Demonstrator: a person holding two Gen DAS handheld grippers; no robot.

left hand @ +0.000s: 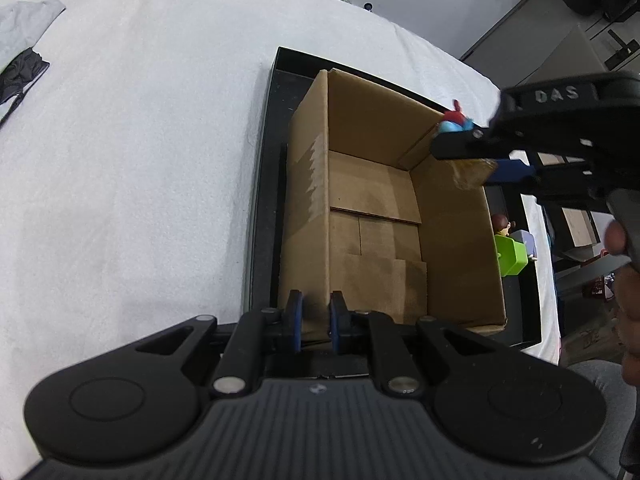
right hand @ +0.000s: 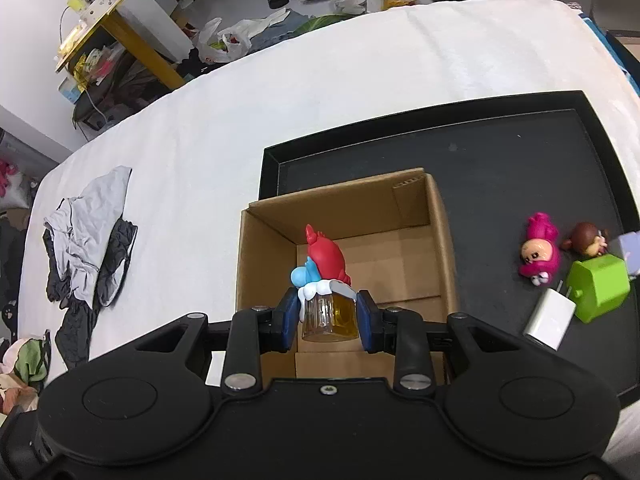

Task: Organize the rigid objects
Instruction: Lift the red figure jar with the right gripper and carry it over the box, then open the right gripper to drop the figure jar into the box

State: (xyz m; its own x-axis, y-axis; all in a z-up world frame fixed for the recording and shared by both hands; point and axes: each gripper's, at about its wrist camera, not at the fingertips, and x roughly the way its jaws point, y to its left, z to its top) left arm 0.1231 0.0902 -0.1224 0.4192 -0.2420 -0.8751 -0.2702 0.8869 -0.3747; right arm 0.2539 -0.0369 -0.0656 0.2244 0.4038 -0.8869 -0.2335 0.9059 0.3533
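An open cardboard box (left hand: 376,208) stands in a black tray (left hand: 264,184) on a white-covered table. My left gripper (left hand: 316,320) is shut on the box's near wall. My right gripper (right hand: 328,316) is shut on a blue-and-red toy figure on a clear yellow cup (right hand: 326,280) and holds it above the box (right hand: 360,240). In the left wrist view the right gripper (left hand: 472,156) hangs over the box's far right corner with the toy (left hand: 454,122).
On the tray (right hand: 520,152) right of the box lie a pink doll (right hand: 538,254), a brown-haired doll (right hand: 586,238), a green block (right hand: 598,290) and a white charger (right hand: 548,320). Grey and black clothes (right hand: 88,236) lie on the table at left.
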